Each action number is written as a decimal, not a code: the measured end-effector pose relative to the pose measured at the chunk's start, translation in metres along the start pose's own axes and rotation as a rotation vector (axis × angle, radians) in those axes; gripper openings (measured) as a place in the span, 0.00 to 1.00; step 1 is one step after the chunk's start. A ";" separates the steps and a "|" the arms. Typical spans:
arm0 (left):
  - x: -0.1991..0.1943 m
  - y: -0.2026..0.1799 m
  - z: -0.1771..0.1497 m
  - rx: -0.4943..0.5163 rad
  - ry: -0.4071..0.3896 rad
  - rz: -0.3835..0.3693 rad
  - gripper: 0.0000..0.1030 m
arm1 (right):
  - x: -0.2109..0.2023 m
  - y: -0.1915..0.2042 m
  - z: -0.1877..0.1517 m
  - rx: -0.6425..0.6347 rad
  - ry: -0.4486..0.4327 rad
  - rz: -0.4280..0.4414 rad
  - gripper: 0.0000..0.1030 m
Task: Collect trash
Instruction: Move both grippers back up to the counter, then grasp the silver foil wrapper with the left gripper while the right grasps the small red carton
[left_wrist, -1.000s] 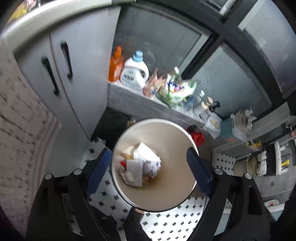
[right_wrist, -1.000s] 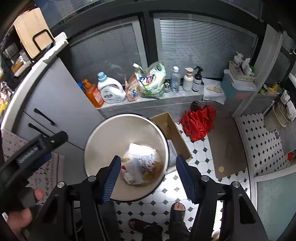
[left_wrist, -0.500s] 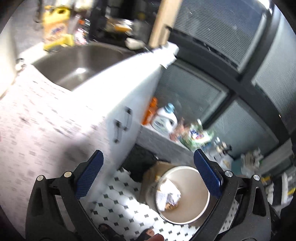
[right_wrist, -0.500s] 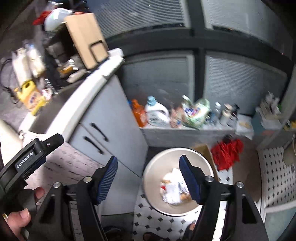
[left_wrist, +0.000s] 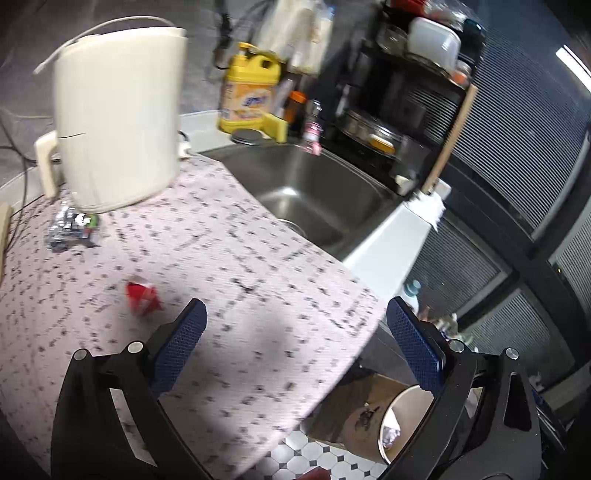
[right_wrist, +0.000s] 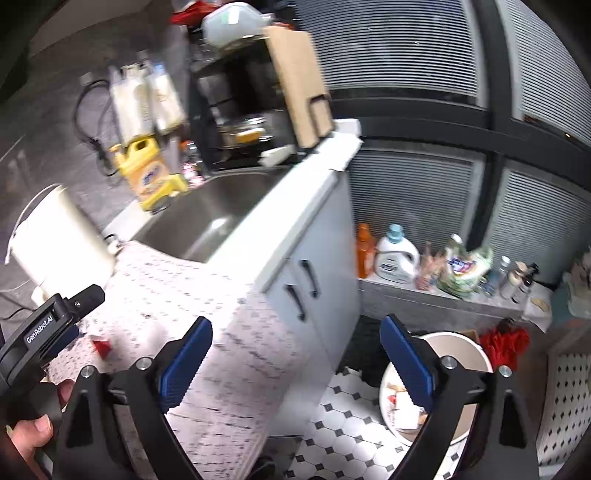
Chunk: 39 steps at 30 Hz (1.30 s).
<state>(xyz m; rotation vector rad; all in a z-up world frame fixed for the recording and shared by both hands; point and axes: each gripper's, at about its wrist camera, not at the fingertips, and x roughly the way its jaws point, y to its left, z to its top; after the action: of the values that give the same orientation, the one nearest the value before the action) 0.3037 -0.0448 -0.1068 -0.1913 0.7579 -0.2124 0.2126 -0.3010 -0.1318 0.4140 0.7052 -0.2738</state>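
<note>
A small red scrap (left_wrist: 141, 298) lies on the patterned counter mat (left_wrist: 236, 280), just left of my open, empty left gripper (left_wrist: 295, 343). A crumpled silver wrapper (left_wrist: 72, 228) lies farther left, at the foot of the cream kettle (left_wrist: 114, 122). The round trash bin (right_wrist: 458, 373) with crumpled paper inside stands on the tiled floor; my open, empty right gripper (right_wrist: 295, 362) is above and left of it. The bin's rim also shows in the left wrist view (left_wrist: 406, 424). The red scrap shows in the right wrist view (right_wrist: 101, 347) beside the left gripper body (right_wrist: 48, 328).
A steel sink (left_wrist: 314, 195) lies beyond the mat, with a yellow detergent jug (left_wrist: 247, 96) and a dish rack (left_wrist: 399, 92) behind it. Grey cabinet doors (right_wrist: 310, 284) stand below the counter. A ledge holds bottles (right_wrist: 395, 254). A cardboard box (left_wrist: 354, 413) stands beside the bin.
Both grippers have swung up from over the bin to the counter. The left one now looks at the mat and its scraps; the bin has dropped to the lower right.
</note>
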 end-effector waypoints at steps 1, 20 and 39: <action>-0.003 0.010 0.003 -0.013 -0.010 0.014 0.94 | 0.001 0.010 0.000 -0.012 0.002 0.013 0.88; -0.047 0.177 0.015 -0.182 -0.088 0.207 0.94 | 0.031 0.164 -0.034 -0.170 0.053 0.190 0.92; 0.009 0.269 0.036 -0.278 -0.006 0.284 0.37 | 0.084 0.250 -0.061 -0.290 0.167 0.242 0.77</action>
<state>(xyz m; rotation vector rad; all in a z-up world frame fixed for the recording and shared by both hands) 0.3678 0.2147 -0.1541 -0.3441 0.7980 0.1644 0.3341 -0.0611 -0.1624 0.2433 0.8358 0.0931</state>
